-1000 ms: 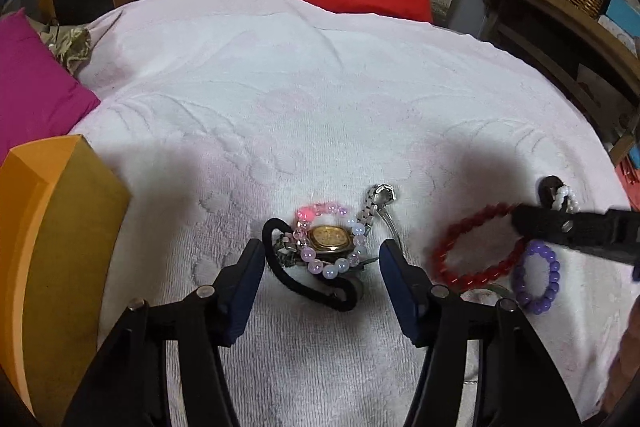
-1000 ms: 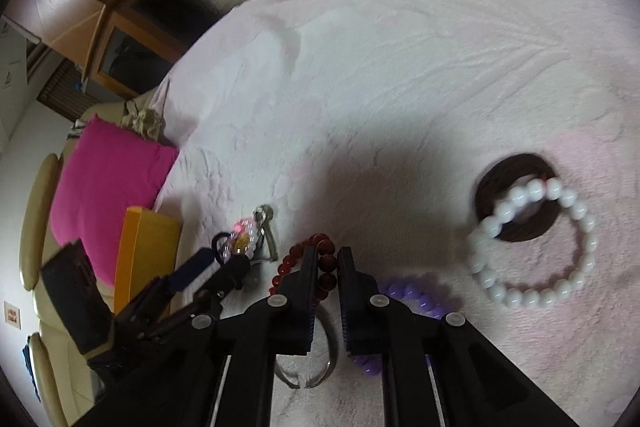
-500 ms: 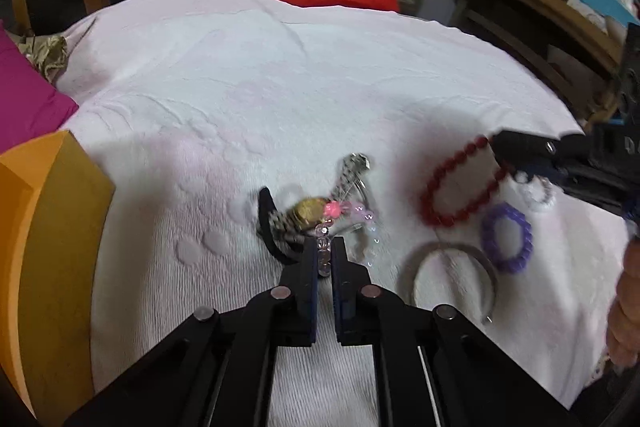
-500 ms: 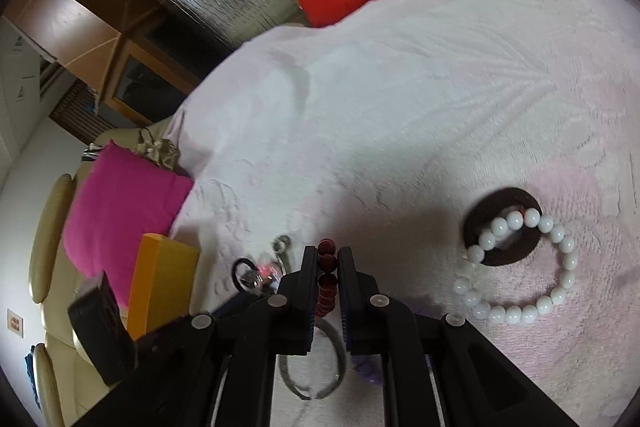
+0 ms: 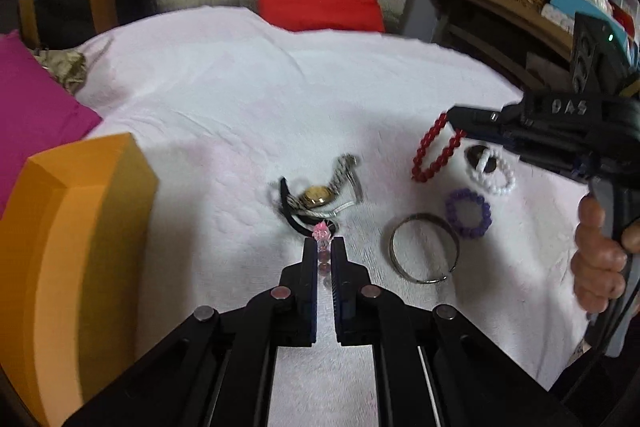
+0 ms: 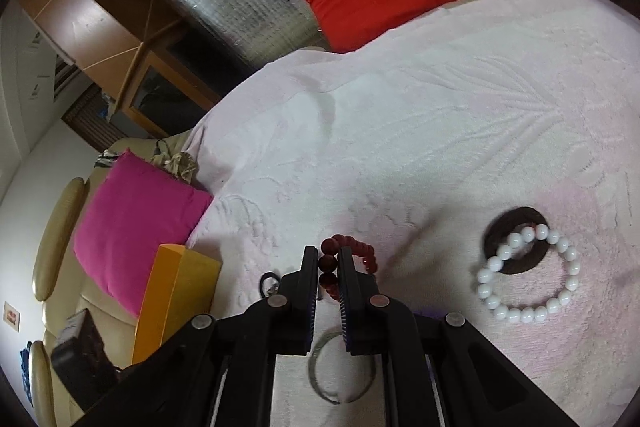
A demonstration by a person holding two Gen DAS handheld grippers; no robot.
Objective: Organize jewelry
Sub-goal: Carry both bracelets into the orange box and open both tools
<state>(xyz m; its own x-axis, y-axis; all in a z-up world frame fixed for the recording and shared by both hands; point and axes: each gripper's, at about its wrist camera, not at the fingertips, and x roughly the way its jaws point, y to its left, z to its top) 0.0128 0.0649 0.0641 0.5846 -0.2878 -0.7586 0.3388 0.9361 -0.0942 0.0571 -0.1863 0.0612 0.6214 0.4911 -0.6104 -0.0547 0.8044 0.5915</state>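
Between our left gripper (image 5: 323, 247), clenched at six o'clock, hangs one pink bead bracelet (image 5: 321, 235), lifted clear of one watch (image 5: 318, 195) for sorting. Our right gripper (image 6: 329, 259) pinches one red bead bracelet (image 5: 434, 151) at two o'clock; one white bracelet (image 6: 528, 277), one purple bracelet (image 5: 468, 213) and one metal bangle (image 5: 424, 253) await on the white bedspread (image 5: 240, 99).

Only one bit of lettering reads here: raised letters "DAS" on the black body of the right gripper (image 5: 460, 119), seen from the left wrist view, just behind its fingers. The boxes (image 5: 576, 3) on the shelf behind carry print too blurred to read, and nothing else shows any text.
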